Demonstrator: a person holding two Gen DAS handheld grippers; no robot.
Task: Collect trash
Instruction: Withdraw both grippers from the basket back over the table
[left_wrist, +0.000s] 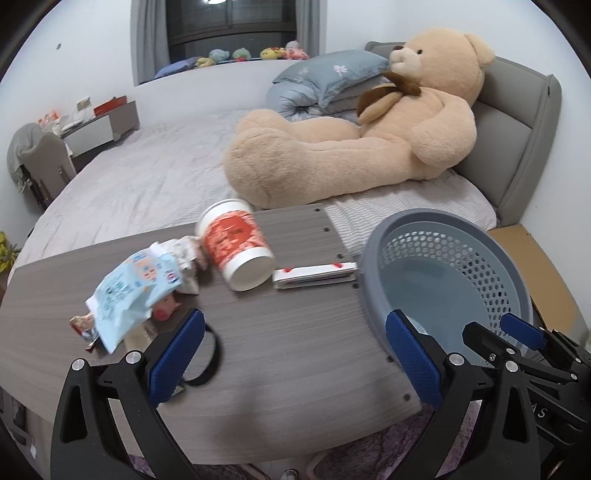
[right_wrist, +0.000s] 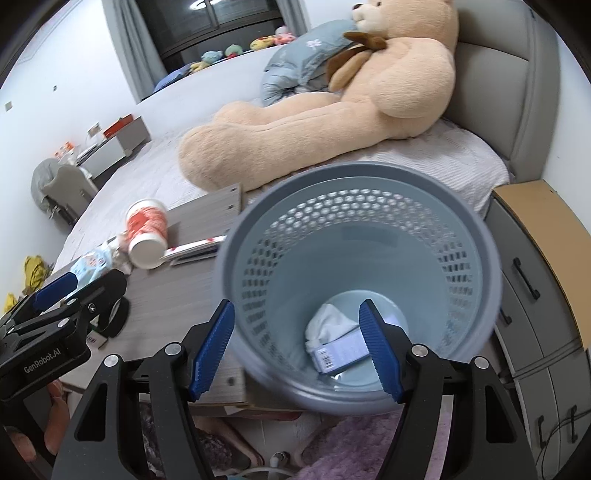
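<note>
Trash lies scattered on the grey wood-grain table (left_wrist: 295, 350): a red-and-white paper cup (left_wrist: 236, 245) on its side ahead of the left tongs (left_wrist: 291, 354), a crumpled light-blue wrapper (left_wrist: 133, 291) ahead and to their left with white crumpled paper (left_wrist: 186, 258) just behind it, a small red-and-white wrapper (left_wrist: 83, 326) at the far left edge of the pile, and a flat white box with red marks (left_wrist: 314, 275) between the cup and the bin. A black band (left_wrist: 212, 354) rests on the table just beside the left tongs' left finger. The grey perforated bin (right_wrist: 369, 184) stands at the table's right end, directly below the right tongs (right_wrist: 297, 350); inside it, at the bottom, lie a white crumpled tissue (right_wrist: 327, 325) and a small blue-and-white pack (right_wrist: 341, 352). Both tongs are spread wide with nothing between their blue pads. Beyond the table is a bed (left_wrist: 147, 173) with a big tan teddy bear (left_wrist: 369, 140) against the grey headboard.
</note>
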